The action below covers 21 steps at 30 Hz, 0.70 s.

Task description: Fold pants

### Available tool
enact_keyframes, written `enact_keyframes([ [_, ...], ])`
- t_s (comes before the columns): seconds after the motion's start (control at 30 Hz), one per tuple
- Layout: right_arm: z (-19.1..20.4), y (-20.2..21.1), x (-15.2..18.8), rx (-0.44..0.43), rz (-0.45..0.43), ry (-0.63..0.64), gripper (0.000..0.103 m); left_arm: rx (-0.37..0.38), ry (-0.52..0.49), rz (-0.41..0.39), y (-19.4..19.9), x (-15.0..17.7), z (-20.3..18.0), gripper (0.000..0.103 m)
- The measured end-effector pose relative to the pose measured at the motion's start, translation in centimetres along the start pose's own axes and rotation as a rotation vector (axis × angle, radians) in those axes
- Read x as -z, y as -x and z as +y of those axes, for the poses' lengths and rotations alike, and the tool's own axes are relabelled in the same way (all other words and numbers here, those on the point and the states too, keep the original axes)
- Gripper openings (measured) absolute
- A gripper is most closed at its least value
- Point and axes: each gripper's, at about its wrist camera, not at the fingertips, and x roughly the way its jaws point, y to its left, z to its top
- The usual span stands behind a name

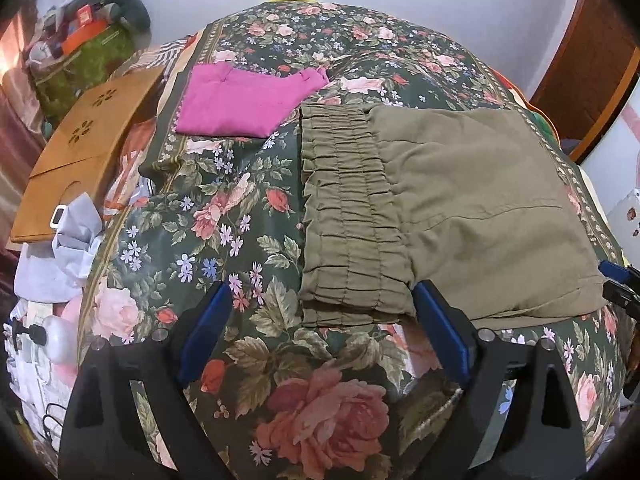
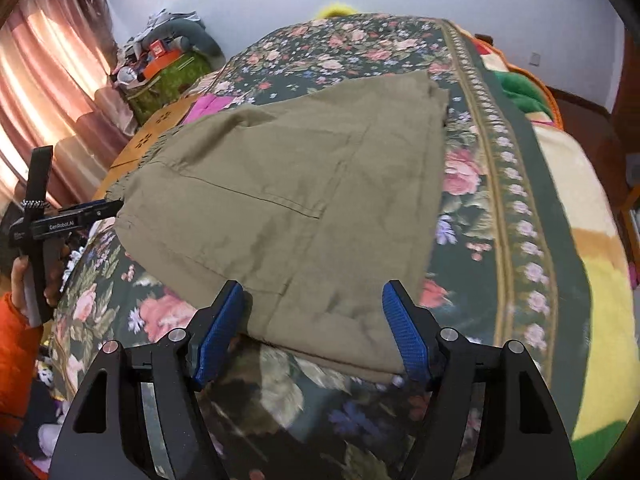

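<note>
On the floral bedspread [image 1: 224, 216], your left gripper [image 1: 320, 320] stands open at the near waistband corner of the olive pants [image 1: 460, 200], already folded compactly. From the right wrist, your right gripper [image 2: 312, 320] gapes over the pants' near edge; any remaining fold is unclear, layers underneath hidden.

The left gripper [image 1: 322, 300] pointed down with its jaws wide apart. The right gripper [image 2: 313, 300] did too. Both held nothing.
</note>
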Motion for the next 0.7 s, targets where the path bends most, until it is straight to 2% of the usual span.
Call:
enact_keyframes([
  [0.03,0.0,0.1,0.1,0.011,0.002,0.006,0.073,-0.007,-0.012,-0.003,0.1,0.0,-0.2,0.093],
  [0.2,-0.8,0.8,-0.1,-0.022,0.002,-0.036,0.073,-0.052,-0.047,0.000,1.0,-0.7,-0.8,0.093],
  [0.37,-0.4,2.4,-1.8,0.031,-0.057,0.027,0.073,-0.123,-0.086,-0.045,2.6,-2.6,-1.5,0.093],
  [0.57,-1.8,3.8,-4.9,0.067,-0.145,0.049,0.073,-0.129,-0.085,-0.095,3.6,-6.3,-1.7,0.093],
  [0.7,-3.2,3.5,-7.0,0.078,-0.174,0.020,0.073,-0.132,-0.081,-0.096,2.9,-8.6,-1.7,0.093],
])
